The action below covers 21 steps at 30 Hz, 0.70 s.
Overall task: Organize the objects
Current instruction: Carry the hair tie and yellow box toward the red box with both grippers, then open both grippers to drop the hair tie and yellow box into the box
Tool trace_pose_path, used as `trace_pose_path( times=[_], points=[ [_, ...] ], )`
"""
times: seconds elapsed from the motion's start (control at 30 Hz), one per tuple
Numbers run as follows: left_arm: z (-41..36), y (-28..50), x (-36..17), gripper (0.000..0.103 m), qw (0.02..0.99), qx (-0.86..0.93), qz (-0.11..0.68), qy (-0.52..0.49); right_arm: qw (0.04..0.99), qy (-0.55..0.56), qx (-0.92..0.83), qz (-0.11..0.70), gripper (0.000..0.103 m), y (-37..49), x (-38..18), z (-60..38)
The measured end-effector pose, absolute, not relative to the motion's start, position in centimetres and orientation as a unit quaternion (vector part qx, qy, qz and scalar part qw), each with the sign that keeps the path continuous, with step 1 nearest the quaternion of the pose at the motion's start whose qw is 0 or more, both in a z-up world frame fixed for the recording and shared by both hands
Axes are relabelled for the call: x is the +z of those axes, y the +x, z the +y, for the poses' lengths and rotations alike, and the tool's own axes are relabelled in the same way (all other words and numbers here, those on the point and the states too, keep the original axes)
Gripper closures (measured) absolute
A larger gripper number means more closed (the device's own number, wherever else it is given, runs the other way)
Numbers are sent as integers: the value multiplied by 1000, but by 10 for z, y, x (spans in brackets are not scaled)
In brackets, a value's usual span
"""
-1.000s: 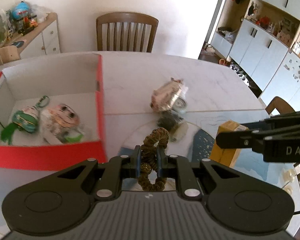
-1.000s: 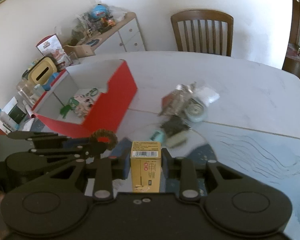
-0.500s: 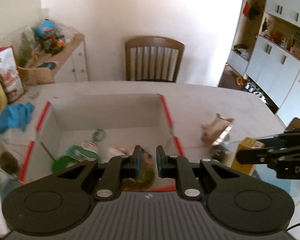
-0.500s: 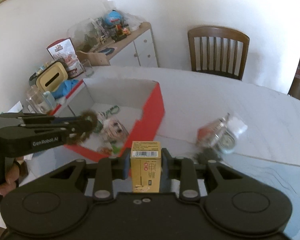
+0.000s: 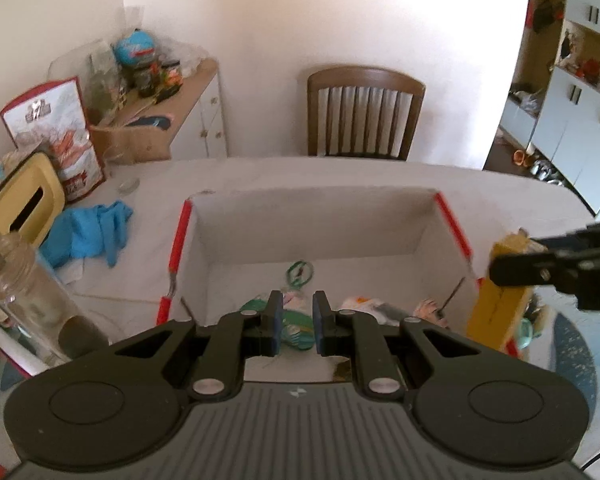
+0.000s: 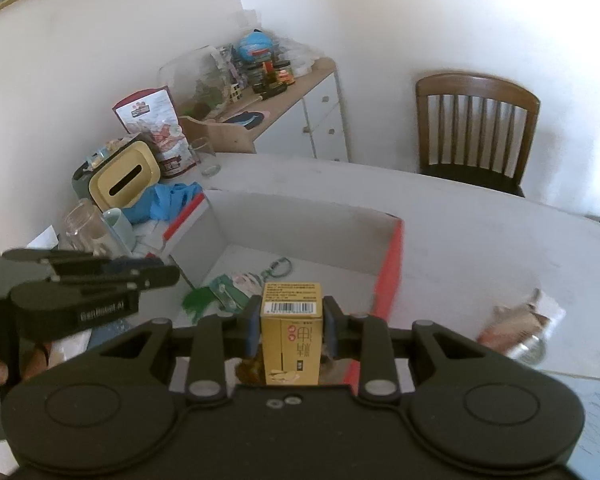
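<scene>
Yellow carton (image 6: 291, 332) clamped in right tool (image 6: 291, 326) (upright).

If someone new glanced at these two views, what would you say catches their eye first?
Probably the yellow carton, clamped upright in the right gripper and held over the near edge of the red-sided box. Next, the left gripper, with nothing between its fingers, above the box's colourful keychain trinkets.
</scene>
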<state>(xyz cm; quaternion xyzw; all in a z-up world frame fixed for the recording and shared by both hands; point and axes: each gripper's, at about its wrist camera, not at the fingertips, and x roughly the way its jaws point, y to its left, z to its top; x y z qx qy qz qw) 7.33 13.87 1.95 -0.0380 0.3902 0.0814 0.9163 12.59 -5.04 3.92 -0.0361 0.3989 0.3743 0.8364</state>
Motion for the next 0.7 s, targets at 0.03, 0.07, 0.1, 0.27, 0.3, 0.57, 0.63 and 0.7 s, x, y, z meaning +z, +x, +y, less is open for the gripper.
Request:
trace_pose_path(
  times=[0.03, 0.07, 0.1, 0.27, 0.3, 0.57, 0.63, 0.7],
  points=[
    [142, 74, 16, 88, 914, 82, 395, -40, 836, -35, 374, 401, 74, 128, 37, -45],
    [145, 75, 12, 88, 912, 83, 400, -41, 834, -34, 374, 404, 74, 130, 33, -39],
    [147, 75, 7, 88, 910, 85, 404, -41, 832, -34, 376, 408, 74, 132, 29, -33],
    [157, 81, -12, 88, 900, 92, 425, -42, 817, -38, 386, 427, 73, 137, 8, -6],
    [159, 82, -15, 88, 898, 92, 427, -41, 815, -42, 387, 429, 73, 138, 5, 0],
    [166, 89, -30, 88, 890, 92, 444, -43, 799, -70, 394, 449, 73, 134, -25, 28],
    [166, 90, -32, 88, 889, 92, 446, -43, 798, -74, 393, 452, 73, 135, -28, 32],
    [166, 90, -34, 88, 889, 90, 447, -43, 796, -72, 394, 454, 71, 136, -31, 32]
  ],
)
